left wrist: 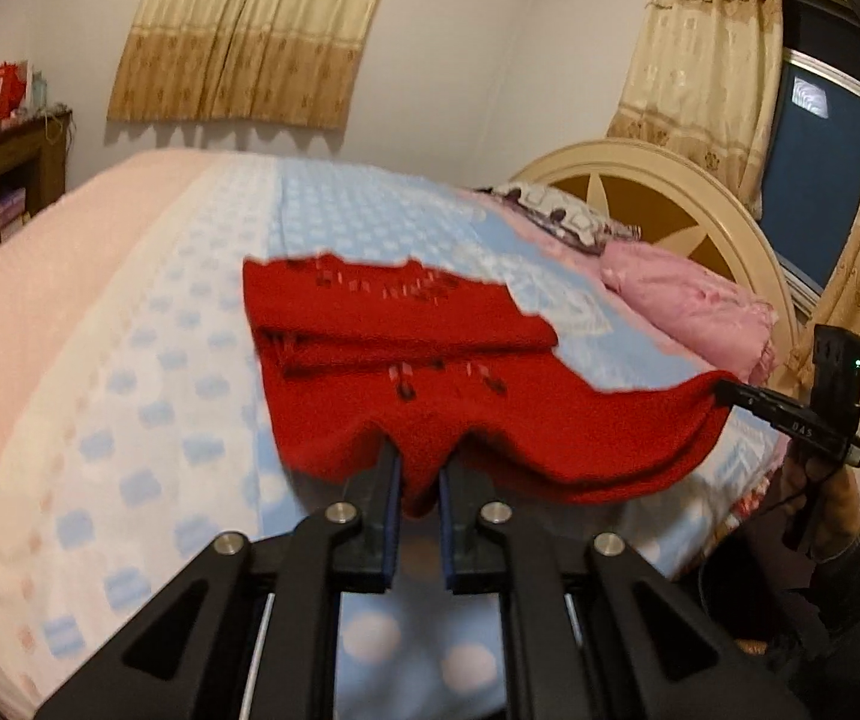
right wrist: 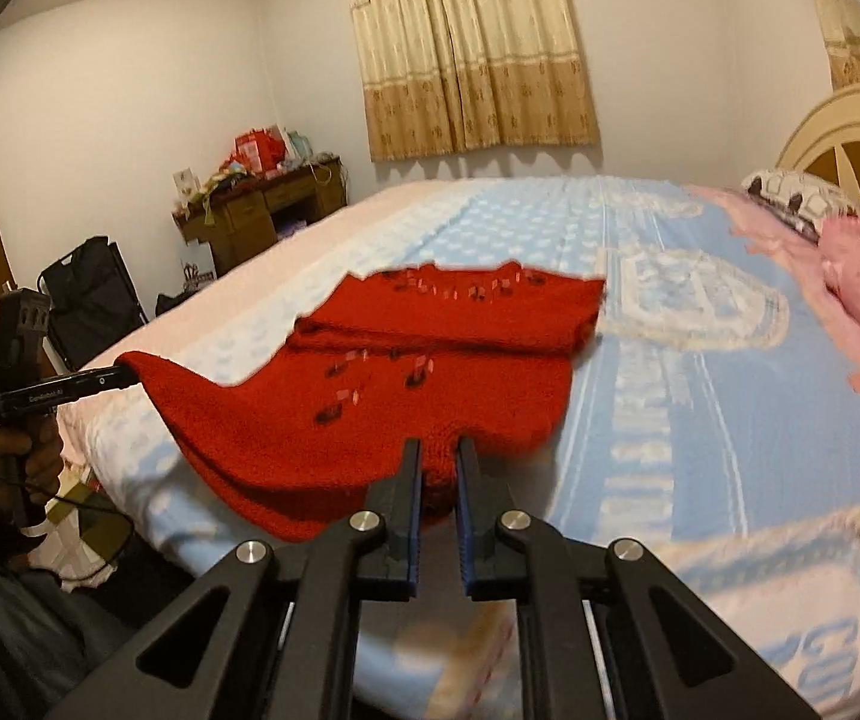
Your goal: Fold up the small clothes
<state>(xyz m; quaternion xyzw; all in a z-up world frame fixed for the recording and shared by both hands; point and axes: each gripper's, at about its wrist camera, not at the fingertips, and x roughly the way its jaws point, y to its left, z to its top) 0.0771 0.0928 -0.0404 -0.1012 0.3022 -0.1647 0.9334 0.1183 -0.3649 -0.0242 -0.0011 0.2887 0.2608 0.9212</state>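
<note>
Closest to me, my left gripper (left wrist: 417,468) was clamped on the near hem of the red knitted garment (left wrist: 405,360), jaws narrow with wool bunched between them. At three o'clock from it, my right gripper (right wrist: 437,462) pinched the same hem at the other corner. The garment lay on the blue patterned bedspread (left wrist: 159,360), its near edge raised off the bed and its far part already doubled over at twelve o'clock. I judged the risk to be uneven lifting: the loose knit could stretch, slip from one pinch, or drag the far fold askew. Beyond, at one o'clock, sat a pink pillow (left wrist: 688,300).
</note>
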